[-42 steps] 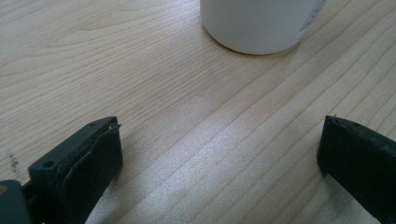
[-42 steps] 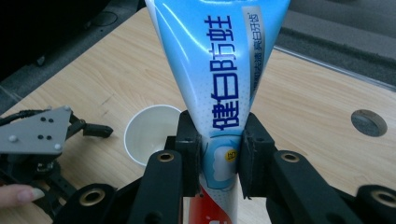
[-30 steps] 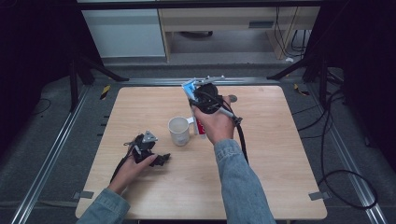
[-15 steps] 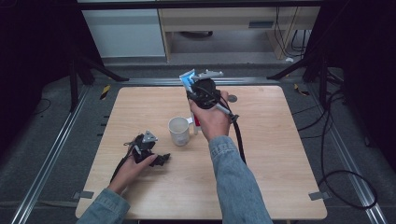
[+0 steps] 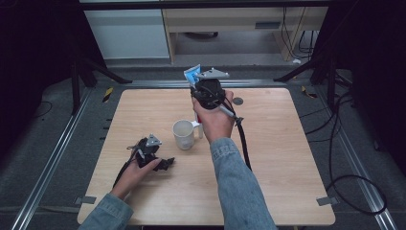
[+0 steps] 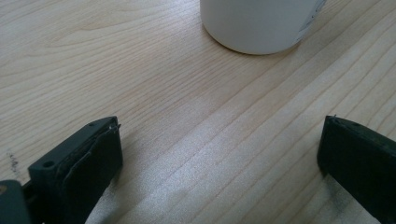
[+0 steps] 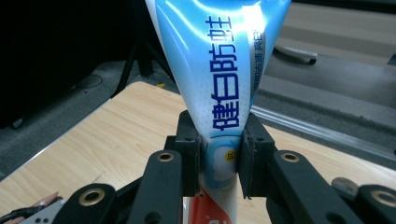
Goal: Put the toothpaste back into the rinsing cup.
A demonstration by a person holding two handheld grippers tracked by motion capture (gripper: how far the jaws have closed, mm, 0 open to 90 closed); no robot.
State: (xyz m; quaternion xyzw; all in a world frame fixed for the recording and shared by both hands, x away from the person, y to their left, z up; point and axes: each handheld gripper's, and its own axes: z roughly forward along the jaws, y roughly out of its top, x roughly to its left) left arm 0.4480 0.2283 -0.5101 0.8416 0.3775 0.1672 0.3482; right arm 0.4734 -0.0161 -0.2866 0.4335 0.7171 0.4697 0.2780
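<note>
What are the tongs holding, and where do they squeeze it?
The right tongs squeeze a toothpaste tube near its lower middle; the left tongs hold nothing.

Your left gripper (image 5: 165, 164) lies low on the table under your left hand (image 5: 136, 168), jaws spread wide. Your right hand (image 5: 214, 117) lifts the right gripper (image 7: 219, 149) high, jaws pinched on a tube (image 7: 224, 70).

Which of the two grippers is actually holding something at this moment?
The right gripper, raised above the table, clamps a blue toothpaste tube. The left gripper sits low by the white mug, jaws apart.
</note>
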